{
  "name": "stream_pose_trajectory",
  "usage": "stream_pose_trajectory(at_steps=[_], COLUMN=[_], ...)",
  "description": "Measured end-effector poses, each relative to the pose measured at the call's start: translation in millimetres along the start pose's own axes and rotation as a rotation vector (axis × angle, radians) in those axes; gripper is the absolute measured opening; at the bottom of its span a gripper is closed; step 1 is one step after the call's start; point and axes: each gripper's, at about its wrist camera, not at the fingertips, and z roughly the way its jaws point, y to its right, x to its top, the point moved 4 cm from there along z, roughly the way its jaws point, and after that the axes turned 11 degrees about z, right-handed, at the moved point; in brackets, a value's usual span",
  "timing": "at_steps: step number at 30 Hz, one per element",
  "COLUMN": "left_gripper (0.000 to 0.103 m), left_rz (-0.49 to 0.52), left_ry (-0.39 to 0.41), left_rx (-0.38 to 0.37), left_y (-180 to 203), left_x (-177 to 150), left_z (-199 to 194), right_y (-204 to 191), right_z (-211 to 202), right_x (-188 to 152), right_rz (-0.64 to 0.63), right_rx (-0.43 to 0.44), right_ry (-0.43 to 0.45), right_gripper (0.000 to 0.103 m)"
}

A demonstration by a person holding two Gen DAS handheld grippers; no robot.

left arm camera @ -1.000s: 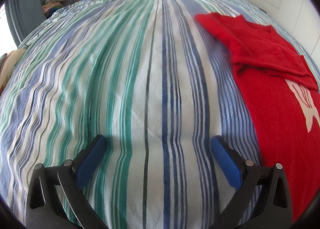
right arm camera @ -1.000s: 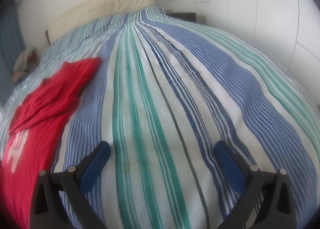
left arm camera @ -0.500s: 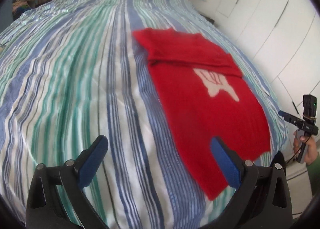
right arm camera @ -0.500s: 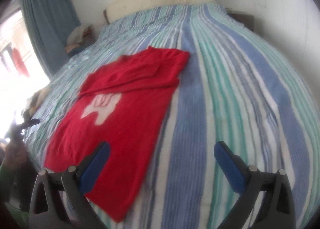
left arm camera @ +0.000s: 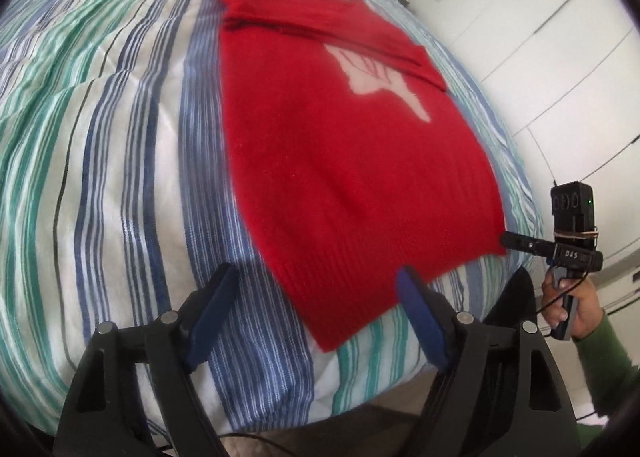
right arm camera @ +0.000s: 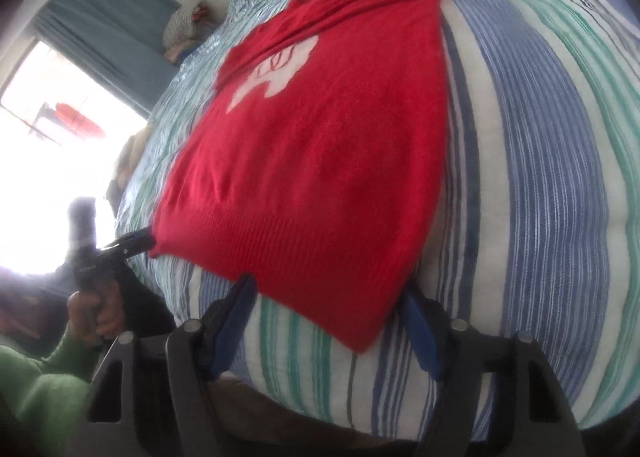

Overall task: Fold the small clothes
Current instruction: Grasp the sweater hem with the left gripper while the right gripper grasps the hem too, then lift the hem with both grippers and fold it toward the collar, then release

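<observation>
A red sweater (left arm camera: pixel 344 145) with a white motif lies flat on the striped bed cover (left arm camera: pixel 120 145), its sleeves folded in at the far end and its ribbed hem toward me. My left gripper (left arm camera: pixel 316 281) hovers at the hem's near left corner. Its jaws are closing, with the corner lying between the blue pads (left arm camera: pixel 416 305), which do not press on it. My right gripper (right arm camera: pixel 328 297) stands the same way at the other corner of the sweater (right arm camera: pixel 320 153), jaws closing around the hem. Each gripper also shows in the other's view: the right gripper (left arm camera: pixel 506 240) and the left gripper (right arm camera: pixel 146 245).
The bed's near edge drops off just below both grippers. White wardrobe doors (left arm camera: pixel 520 37) stand to the right. A window and blue curtain (right arm camera: pixel 104 25) are at the left, with a pile of clothes (right arm camera: pixel 184 25) beside the bed. A hand in a green sleeve (left arm camera: pixel 600 341) holds each gripper.
Both views swung from bare bed cover onto the sweater and tipped down toward its hem. Both pairs of fingers have drawn closer together, each now framing a hem corner.
</observation>
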Motion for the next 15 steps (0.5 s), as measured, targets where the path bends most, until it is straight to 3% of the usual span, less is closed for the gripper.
stream_pose_trajectory(at_steps=[1,2,3,4,6,9,15], left_gripper=[0.062,0.038,0.008,0.008,0.006,0.006,0.005], left_rz=[-0.002,0.002,0.003,-0.008,-0.033,-0.059,-0.109], left_ry=[-0.003,-0.013,-0.029,-0.045,-0.033,0.044,0.183], left_rx=[-0.013,-0.026,-0.042,-0.055,-0.077,-0.095,-0.087], left_y=[1,3,4,4,3,-4,-44], left_x=[0,-1,-2,-2,3,25,123], left_z=[1,3,5,7,2,-23,-40], right_y=[2,4,5,5,0,-14,-46], right_z=[-1,-1,0,1,-4,-25,-58], right_x=[0,-1,-2,-3,-1,16,101], right_rz=[0.018,0.023,0.015,0.006,0.004,-0.002,-0.05], right_rx=[0.023,0.025,0.007,-0.003,0.014,0.07,0.12], right_ry=[-0.001,-0.004,-0.008,-0.012,0.0,0.062,0.244], right_gripper=[0.048,0.023,0.012,0.005,0.005,0.005,0.005])
